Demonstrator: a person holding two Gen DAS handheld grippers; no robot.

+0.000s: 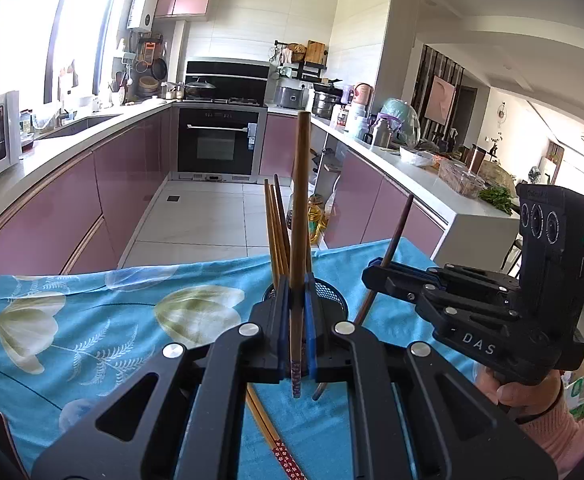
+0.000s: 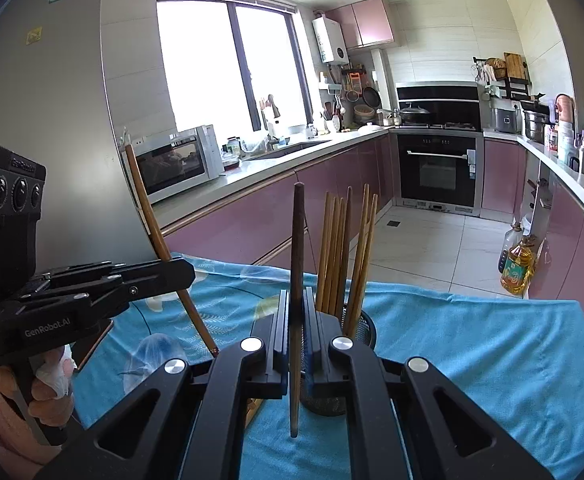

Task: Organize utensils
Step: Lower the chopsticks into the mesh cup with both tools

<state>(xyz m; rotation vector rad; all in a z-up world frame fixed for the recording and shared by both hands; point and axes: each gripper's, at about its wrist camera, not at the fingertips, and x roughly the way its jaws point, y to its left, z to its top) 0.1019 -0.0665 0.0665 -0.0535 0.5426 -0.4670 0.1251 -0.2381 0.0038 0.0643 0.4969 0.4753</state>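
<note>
Both grippers, the left gripper (image 1: 296, 344) clenched on a light chopstick (image 1: 300, 216) and the right gripper (image 2: 296, 340) on a dark chopstick (image 2: 296, 264), hover beside the mesh holder (image 2: 365, 326) mid-table, probably needing each lowered into it.

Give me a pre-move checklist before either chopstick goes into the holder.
1. Left gripper shut on light chopstick: ok.
2. Right gripper shut on dark chopstick: ok.
3. Holder upright on cloth: ok.
4. Room in holder among its chopsticks: cannot tell.
5. Table cleared: not ok, a loose chopstick lies on the cloth.
</note>
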